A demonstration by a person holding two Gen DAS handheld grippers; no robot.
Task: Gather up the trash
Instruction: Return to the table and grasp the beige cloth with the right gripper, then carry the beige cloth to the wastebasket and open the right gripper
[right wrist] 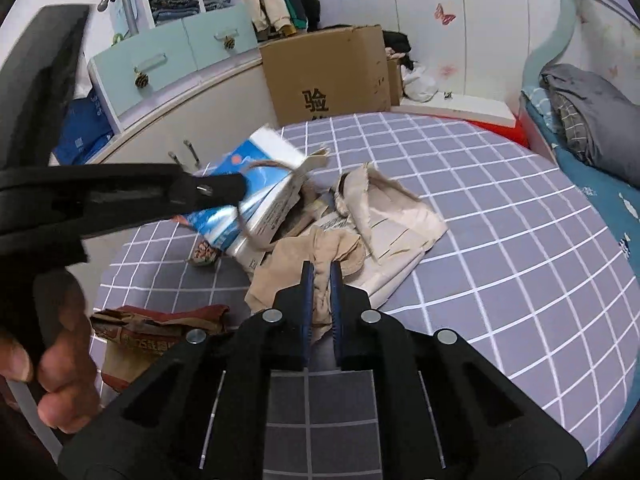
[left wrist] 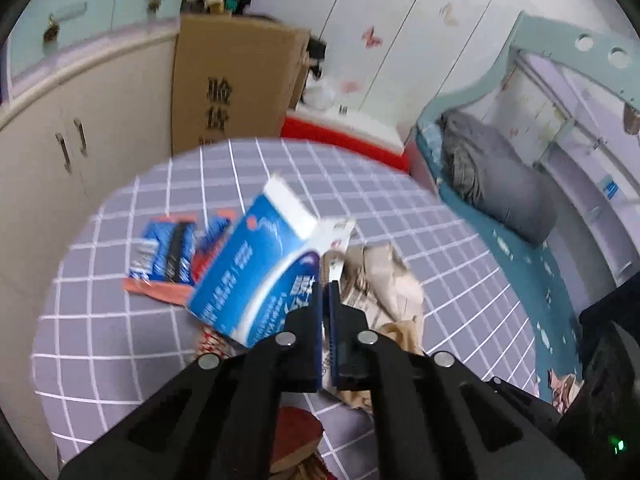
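My left gripper (left wrist: 325, 286) is shut on a blue and white carton (left wrist: 260, 256) and holds it lifted above the grid-patterned tablecloth (left wrist: 100, 320). The carton also shows in the right wrist view (right wrist: 260, 196), held by the left gripper (right wrist: 236, 188). My right gripper (right wrist: 321, 266) is shut on a beige crumpled paper bag (right wrist: 316, 256) that lies on the tablecloth (right wrist: 500, 240). Crumpled newspaper-like paper (right wrist: 392, 216) lies behind it. Blue wrappers (left wrist: 164, 252) lie flat at the left.
A brown crumpled bag (right wrist: 160, 332) lies at the table's near left. A large cardboard box (right wrist: 328, 76) stands behind the table, next to a cream cabinet (left wrist: 60, 132). A bed with a grey bundle (left wrist: 496, 176) lies to the right.
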